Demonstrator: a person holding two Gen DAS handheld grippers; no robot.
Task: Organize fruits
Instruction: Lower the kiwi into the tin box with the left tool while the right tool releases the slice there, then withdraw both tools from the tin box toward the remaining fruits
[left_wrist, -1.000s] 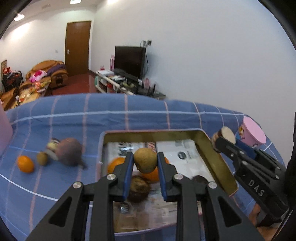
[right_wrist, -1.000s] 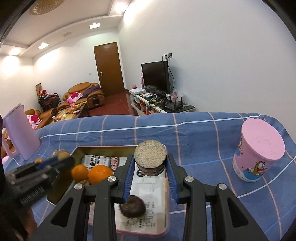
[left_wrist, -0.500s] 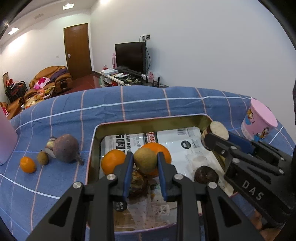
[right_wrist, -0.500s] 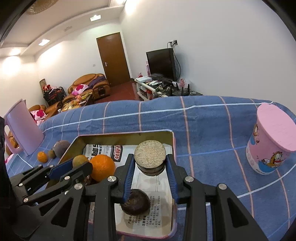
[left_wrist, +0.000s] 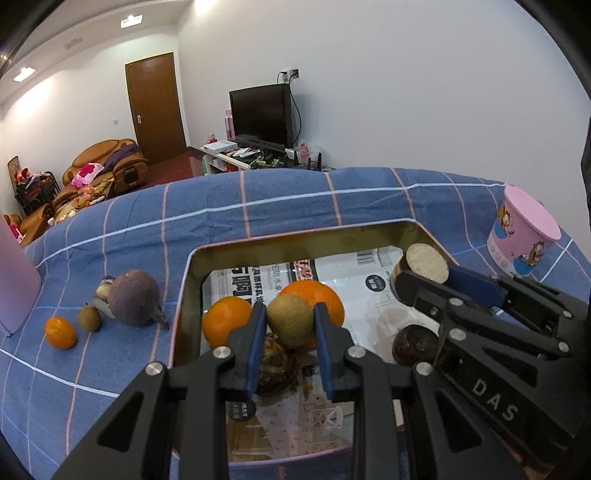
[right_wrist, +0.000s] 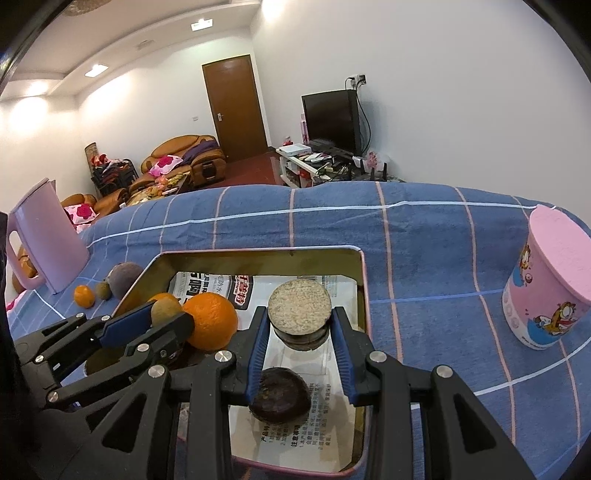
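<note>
Both grippers over tin tray (left_wrist: 186, 288) | left gripper (left_wrist: 290, 325): kiwi (left_wrist: 290, 323); right gripper (right_wrist: 299, 332): stump (cut)

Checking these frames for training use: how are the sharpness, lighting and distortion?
Left wrist view: sharp, evenly lit by ceiling lights, strong fisheye bending of the blue cloth, dark corners. Right wrist view: equally sharp, the tray clear, soft shadows, bright ceiling lamps, same curved edges.
</note>
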